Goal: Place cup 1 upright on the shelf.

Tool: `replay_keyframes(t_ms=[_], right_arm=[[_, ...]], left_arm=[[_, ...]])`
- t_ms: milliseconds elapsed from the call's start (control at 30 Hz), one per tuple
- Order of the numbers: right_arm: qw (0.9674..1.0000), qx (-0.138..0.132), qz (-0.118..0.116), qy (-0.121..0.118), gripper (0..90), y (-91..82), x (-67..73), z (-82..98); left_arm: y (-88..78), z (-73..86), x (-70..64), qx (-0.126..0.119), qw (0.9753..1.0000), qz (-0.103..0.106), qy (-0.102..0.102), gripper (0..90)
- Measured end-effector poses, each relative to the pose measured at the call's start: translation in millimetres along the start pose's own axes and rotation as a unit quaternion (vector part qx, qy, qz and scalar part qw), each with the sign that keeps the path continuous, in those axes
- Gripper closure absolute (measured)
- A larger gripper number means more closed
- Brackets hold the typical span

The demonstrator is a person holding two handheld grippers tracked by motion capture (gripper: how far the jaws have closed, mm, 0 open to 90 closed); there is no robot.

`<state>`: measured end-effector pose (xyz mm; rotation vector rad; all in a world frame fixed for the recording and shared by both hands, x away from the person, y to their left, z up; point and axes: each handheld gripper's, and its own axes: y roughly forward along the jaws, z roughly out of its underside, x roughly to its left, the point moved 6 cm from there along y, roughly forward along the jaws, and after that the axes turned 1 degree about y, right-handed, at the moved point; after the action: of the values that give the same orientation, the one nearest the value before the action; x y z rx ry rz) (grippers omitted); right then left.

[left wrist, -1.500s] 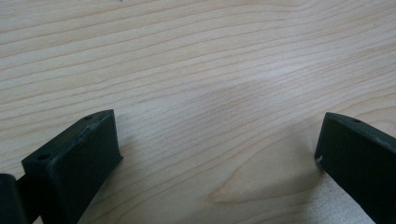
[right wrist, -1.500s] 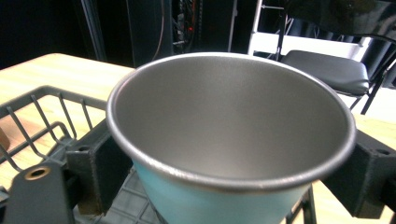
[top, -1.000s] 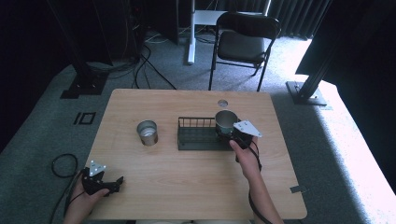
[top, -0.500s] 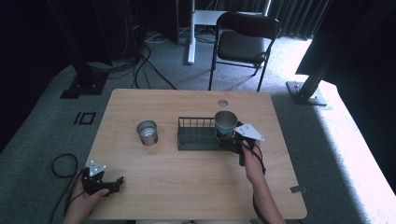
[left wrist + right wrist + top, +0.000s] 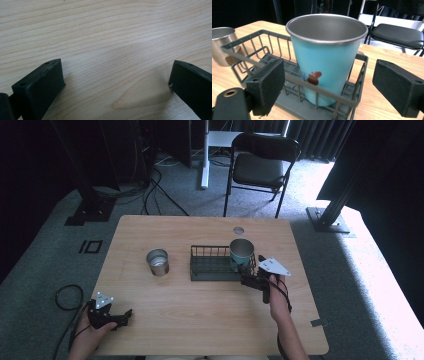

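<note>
Pale wood counter (image 5: 200,320) in a dark room with grey carpet, teal cup (image 5: 325,57) upright in the wire basket's (image 5: 249,57) end, right claw (image 5: 328,87) spread wide just beside it, left claw (image 5: 115,82) wide over bare wood.

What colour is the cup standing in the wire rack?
Light blue outside with a small red-brown figure; the cup has a bare metal rim and inside. Right gripper view shows it best.

The desk (image 5: 200,320) is seen from above, facing forward. The blue cup (image 5: 325,57) is viewed closely from the right gripper view and shared with the high view; bare wood beside the cup's desk is viewed closely from the left gripper view.
</note>
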<state>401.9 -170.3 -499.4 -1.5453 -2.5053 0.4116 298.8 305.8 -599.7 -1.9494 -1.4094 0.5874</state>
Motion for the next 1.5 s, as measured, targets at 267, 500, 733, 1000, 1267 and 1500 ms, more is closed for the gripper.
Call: replay_keyframes(t_ms=[267,500,733,1000,1267,1500], right_arm=[[0.9998,0.016,-0.005,-0.006,10.8,-16.0,-9.0,16.3],[0.9995,0.030,-0.002,-0.010,10.8,-26.0,-21.4,33.3],[0.9988,0.049,-0.001,-0.007,10.8,-34.1,-30.1,49.7],[0.9979,0.063,-0.001,-0.009,10.8,-47.0,-40.5,63.6],[0.9961,0.082,-0.025,-0.020,10.8,-62.3,-46.5,77.8],[0.9918,0.103,-0.068,-0.032,10.8,-73.2,-42.6,92.8]], left_arm=[[-0.1,0.1,0.1,0.000,1.0000,0.000,0.000,0.4],[0.0,0.0,0.1,0.000,1.0000,0.000,0.000,0.4],[0.0,0.0,0.1,0.000,1.0000,0.000,0.000,0.4],[0.0,0.0,0.1,0.000,1.0000,0.000,0.001,0.4],[-0.1,0.1,0.2,0.001,1.0000,0.000,0.001,0.4],[-0.2,0.1,0.2,0.001,1.0000,0.000,0.001,0.4]])
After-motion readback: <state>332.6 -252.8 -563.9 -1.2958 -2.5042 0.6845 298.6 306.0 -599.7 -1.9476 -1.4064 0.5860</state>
